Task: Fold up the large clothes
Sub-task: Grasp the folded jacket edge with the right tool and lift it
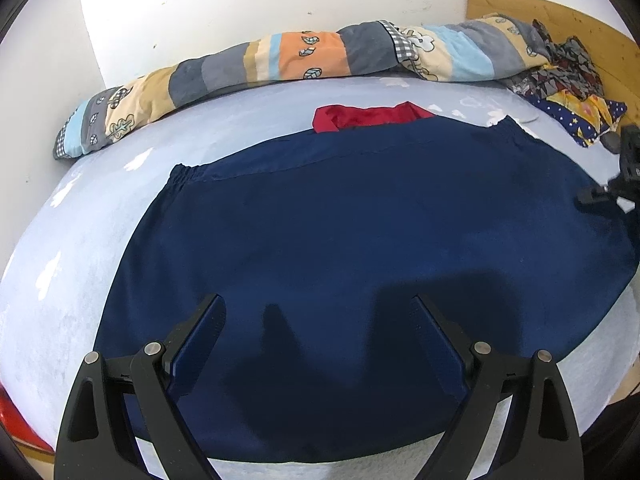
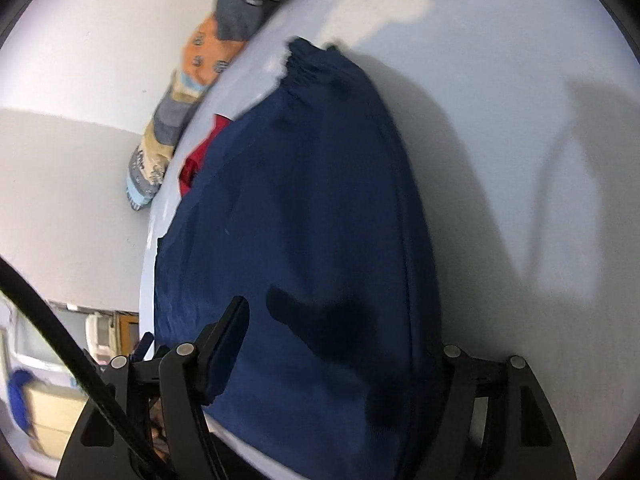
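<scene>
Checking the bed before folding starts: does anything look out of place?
Yes. A red cloth pokes out from under the far edge of the navy blue garment, and a crumpled patterned pile lies by the wooden headboard.

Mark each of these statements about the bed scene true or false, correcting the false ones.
1. The navy garment lies spread on the pale blue sheet. True.
2. The left gripper is clamped on the garment. False: it is open, nothing between its fingers.
3. A red cloth shows at the garment's far edge. True.
4. The patchwork quilt covers the garment. False: it lies rolled along the wall.
</scene>
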The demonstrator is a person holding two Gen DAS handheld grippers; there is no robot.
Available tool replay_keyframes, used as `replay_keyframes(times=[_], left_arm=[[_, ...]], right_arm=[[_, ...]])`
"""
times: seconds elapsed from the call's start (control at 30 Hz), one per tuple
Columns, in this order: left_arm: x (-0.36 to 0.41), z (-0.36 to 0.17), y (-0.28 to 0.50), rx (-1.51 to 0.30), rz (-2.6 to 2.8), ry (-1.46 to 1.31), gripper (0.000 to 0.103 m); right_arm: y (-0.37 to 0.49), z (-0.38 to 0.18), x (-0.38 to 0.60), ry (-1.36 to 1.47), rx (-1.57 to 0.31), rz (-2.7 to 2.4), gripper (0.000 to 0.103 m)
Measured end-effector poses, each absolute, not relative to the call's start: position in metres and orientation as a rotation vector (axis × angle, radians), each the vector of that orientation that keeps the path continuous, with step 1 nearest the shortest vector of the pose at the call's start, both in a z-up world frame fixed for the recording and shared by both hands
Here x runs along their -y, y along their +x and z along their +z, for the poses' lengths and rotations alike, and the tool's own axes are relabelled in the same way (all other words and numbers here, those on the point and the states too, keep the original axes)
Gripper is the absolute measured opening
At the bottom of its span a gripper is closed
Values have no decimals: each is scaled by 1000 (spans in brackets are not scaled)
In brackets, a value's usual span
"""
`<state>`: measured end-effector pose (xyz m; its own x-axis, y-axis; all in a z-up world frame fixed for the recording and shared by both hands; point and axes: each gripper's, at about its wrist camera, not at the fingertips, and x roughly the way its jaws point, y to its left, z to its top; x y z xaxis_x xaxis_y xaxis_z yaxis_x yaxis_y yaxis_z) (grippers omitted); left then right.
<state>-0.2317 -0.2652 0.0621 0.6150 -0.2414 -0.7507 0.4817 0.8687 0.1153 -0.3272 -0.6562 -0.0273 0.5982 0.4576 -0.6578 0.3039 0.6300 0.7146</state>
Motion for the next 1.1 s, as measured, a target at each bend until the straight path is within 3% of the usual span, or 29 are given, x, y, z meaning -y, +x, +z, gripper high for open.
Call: replay_keyframes(times=[0.3,0.47,0.57,0.77,1.1], left_arm=[[266,46,-200,-861,-256,352,92],[273,28,-200,-882,-243,434,93],[272,32,-202,-839,-203,436,93],[271,30,-200,-831,-203,466,93],[188,105,-185,-703,-135,103,93]], right_arm=[[-316,-18,643,829,-1017,5,75],[-319,0,636,793,-986,16,27],[-330,23,642,880,-877,62,17],[-339,65,623,929,-740,151,16],[-330,101,581,1028,-664,203,16]])
